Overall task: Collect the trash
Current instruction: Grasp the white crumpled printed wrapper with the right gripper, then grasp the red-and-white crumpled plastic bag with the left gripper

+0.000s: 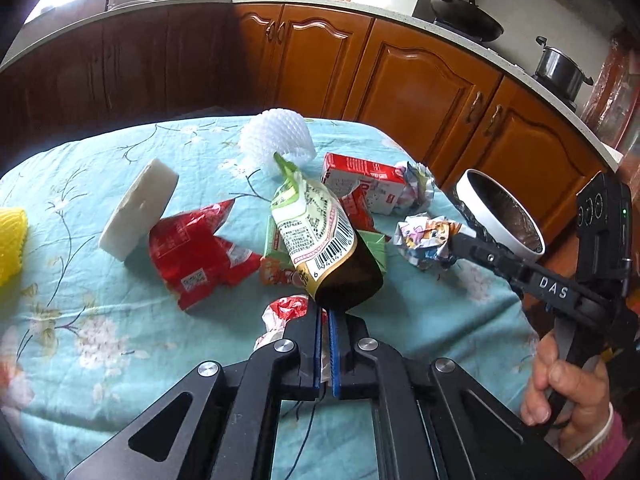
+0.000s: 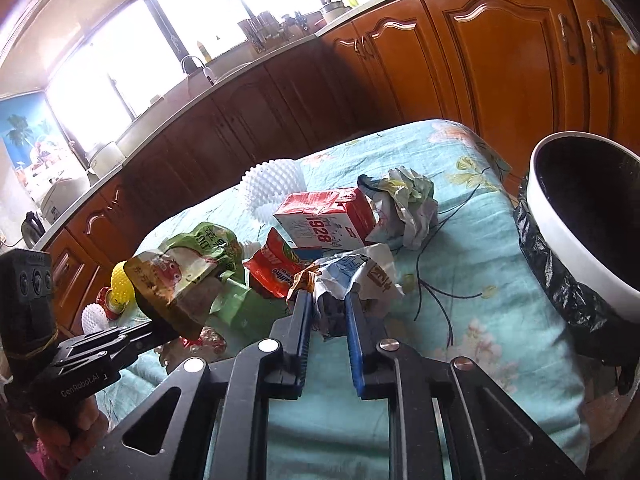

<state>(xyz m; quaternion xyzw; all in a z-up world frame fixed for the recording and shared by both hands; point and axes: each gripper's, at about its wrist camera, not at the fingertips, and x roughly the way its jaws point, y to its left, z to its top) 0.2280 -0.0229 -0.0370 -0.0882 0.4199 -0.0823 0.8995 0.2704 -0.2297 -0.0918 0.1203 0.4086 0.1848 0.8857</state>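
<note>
My left gripper (image 1: 326, 314) is shut on the bottom edge of a green and brown drink pouch (image 1: 320, 232) and holds it up over the table; it also shows in the right wrist view (image 2: 176, 280). My right gripper (image 2: 328, 298) is closed on a crumpled printed paper ball (image 2: 352, 272), seen from the left wrist view (image 1: 426, 236) at the table's right side. A white bin with a black liner (image 2: 580, 220) stands just off the table's right edge, close to the right gripper (image 1: 454, 242).
On the floral cloth (image 1: 100, 320) lie a red wrapper (image 1: 196, 256), a white foam block (image 1: 138, 208), a white foam net (image 1: 280, 136), a red-white carton (image 2: 324, 220), another crumpled paper (image 2: 408, 208), a yellow net (image 1: 12, 244). Wooden cabinets (image 1: 400, 80) stand behind.
</note>
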